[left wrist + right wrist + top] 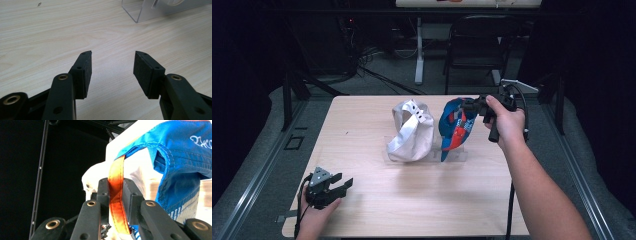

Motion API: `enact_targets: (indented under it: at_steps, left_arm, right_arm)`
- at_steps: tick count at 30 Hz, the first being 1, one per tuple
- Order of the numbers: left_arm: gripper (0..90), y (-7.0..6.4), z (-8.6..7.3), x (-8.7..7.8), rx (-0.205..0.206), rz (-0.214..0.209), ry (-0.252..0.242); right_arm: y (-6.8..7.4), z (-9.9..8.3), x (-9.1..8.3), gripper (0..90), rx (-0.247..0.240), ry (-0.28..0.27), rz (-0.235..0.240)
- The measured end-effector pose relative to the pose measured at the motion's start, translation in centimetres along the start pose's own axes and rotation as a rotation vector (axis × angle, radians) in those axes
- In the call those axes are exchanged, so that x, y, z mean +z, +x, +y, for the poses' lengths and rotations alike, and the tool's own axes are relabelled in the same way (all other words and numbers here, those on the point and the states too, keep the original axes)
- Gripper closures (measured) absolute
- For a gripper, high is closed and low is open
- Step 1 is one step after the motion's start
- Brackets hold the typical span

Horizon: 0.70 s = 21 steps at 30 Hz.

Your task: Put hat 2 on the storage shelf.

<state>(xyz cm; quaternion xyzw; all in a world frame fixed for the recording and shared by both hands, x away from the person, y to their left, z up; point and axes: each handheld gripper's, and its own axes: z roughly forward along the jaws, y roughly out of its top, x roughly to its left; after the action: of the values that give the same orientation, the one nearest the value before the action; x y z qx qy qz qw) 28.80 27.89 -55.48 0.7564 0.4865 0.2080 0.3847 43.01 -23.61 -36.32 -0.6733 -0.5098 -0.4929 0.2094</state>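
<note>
1. my right claw (115, 195) is clamped on the orange strap (116, 195) of the blue cap (455, 125), the strap running up between its jaws.
2. the blue cap stands on a clear stand (457, 156), right at that claw's tips; a white cap (412, 131) sits just beyond it.
3. my left claw (112, 72) rests spread wide on the bench (412, 200), holding nothing, well apart from both caps.

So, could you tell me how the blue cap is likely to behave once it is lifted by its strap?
The blue cap is thin stitched fabric, so probably light and floppy. Held by the orange strap in the right tool, it would likely dangle and swing.
</note>
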Motion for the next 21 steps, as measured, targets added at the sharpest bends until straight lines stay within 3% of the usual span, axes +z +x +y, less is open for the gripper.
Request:
enact_targets:
  at_steps: [21]
  left_arm:
    - [49.6,-0.4,0.6,0.9,0.015,-0.025,0.001]
  right_arm:
    - [-0.4,-0.4,-1.4,74.8,-0.030,-0.036,-0.049]
